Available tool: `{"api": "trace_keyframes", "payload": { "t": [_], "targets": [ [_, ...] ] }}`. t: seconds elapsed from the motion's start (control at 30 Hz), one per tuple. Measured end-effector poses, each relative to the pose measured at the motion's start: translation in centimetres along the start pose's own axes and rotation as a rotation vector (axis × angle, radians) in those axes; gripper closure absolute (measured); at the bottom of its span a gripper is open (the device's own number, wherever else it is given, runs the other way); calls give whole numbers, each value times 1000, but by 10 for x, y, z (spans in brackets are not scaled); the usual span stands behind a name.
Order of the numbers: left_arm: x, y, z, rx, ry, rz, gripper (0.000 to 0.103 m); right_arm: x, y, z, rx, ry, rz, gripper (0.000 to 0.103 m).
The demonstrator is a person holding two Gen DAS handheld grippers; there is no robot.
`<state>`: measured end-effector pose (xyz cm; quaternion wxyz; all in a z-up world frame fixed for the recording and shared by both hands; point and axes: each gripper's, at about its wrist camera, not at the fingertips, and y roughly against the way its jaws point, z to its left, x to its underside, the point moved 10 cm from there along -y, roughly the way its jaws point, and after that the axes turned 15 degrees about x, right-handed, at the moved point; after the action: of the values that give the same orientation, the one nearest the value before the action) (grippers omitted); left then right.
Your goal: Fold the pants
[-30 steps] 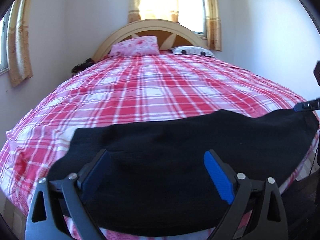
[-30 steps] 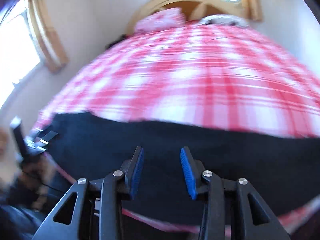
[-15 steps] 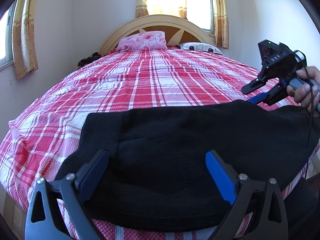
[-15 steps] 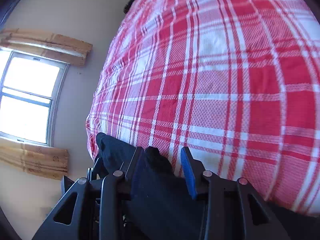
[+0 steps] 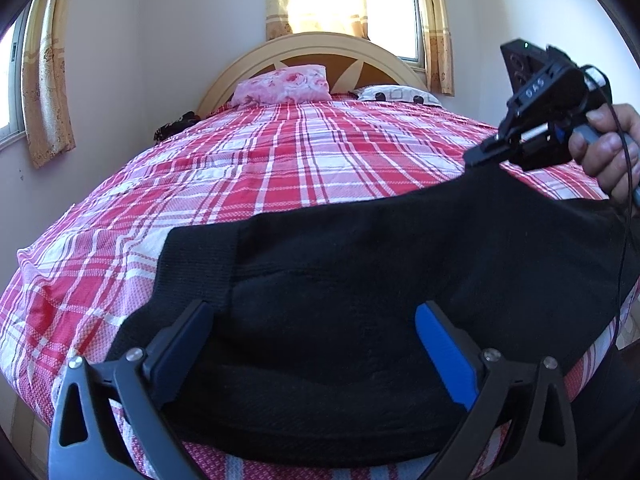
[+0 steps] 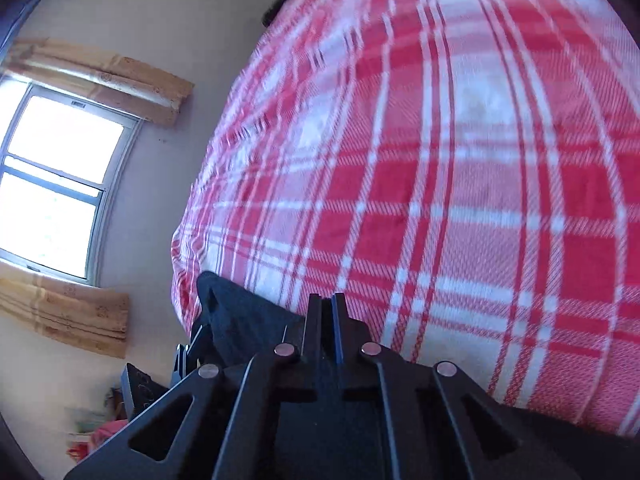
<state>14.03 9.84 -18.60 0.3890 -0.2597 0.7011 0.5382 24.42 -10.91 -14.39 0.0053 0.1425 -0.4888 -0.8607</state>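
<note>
Black pants (image 5: 360, 272) lie crosswise along the near edge of the bed. My left gripper (image 5: 316, 328) hovers low over their middle, jaws spread wide, with cloth under them but not pinched. At the right, a hand holds my right gripper (image 5: 480, 156), whose tip is shut on the far edge of the pants and pulls it up into a small peak. In the right wrist view the right gripper (image 6: 326, 312) has its fingers pressed together, with black pants (image 6: 240, 320) cloth bunched just left of them.
A red and white plaid bedspread (image 5: 280, 168) covers the bed beyond the pants. A pink pillow (image 5: 284, 84) and a white patterned one (image 5: 396, 94) lie at the headboard. Curtained windows stand behind and at left (image 6: 52, 184). The bed edge drops off close in front.
The right gripper swung to the pants' far edge at the right and closed on it, so the cloth now rises to its tip. The left gripper stayed in place with its jaws wide.
</note>
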Motion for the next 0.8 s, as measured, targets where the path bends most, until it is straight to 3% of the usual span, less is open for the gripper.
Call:
{"api": "trace_keyframes", "payload": {
  "t": [0.1, 0.3, 0.37, 0.43, 0.5, 0.63, 0.8],
  "targets": [
    [1, 0, 0, -1, -2, -9, 0, -9, 11, 1, 32, 22, -73, 100],
    [0, 5, 0, 3, -3, -14, 0, 1, -19, -25, 128, 47, -29, 99],
    [-5, 14, 6, -14, 20, -37, 0, 4, -11, -28, 138, 49, -60, 95],
    [-8, 19, 14, -33, 46, -53, 0, 4, 5, -31, 206, 66, -120, 85],
    [-8, 20, 20, -44, 57, -49, 0, 10, 31, -29, 290, 122, -214, 59],
    [4, 18, 34, -116, 53, -15, 0, 52, 68, -14, 378, 225, -332, 58],
    [12, 19, 43, -116, 76, -25, 0, 113, 42, 10, 489, 372, -330, 58]
  ]
}}
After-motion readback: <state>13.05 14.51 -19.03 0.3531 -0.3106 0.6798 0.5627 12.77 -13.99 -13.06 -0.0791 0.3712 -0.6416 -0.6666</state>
